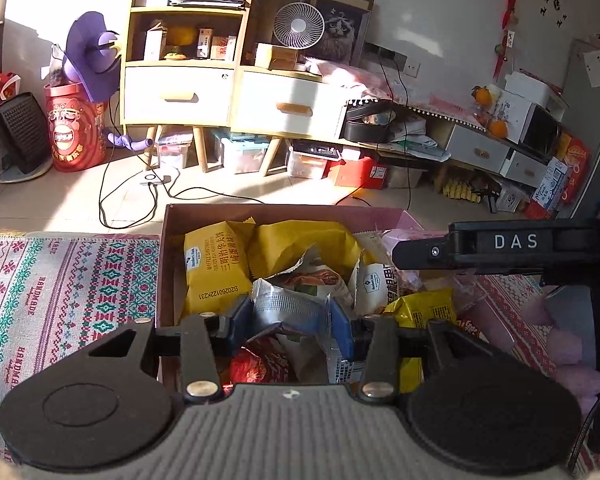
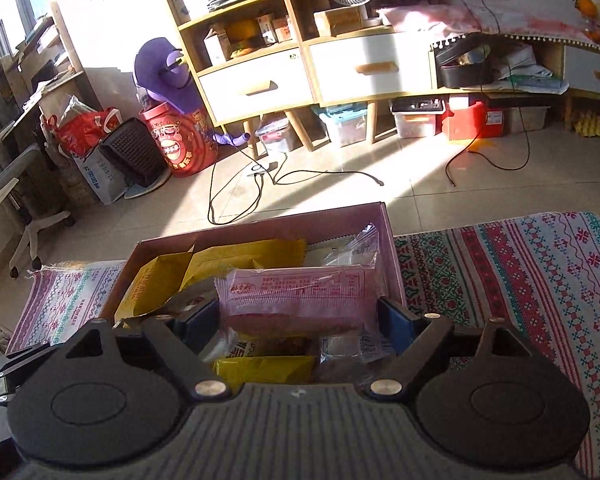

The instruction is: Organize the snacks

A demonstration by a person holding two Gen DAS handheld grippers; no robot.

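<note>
Left tongs (image 1: 288, 312) half-parted, right tongs (image 2: 300, 320) wide.

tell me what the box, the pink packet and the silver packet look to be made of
Box: likely cardboard, matte brown inside, with thin flat walls and sharp folded corners.
Pink packet: thin translucent plastic film, glossy, wrinkled, with a crimped end seam.
Silver packet: probably foil-lined plastic, with a metallic sheen, a ribbed seal and sharp creases.
</note>
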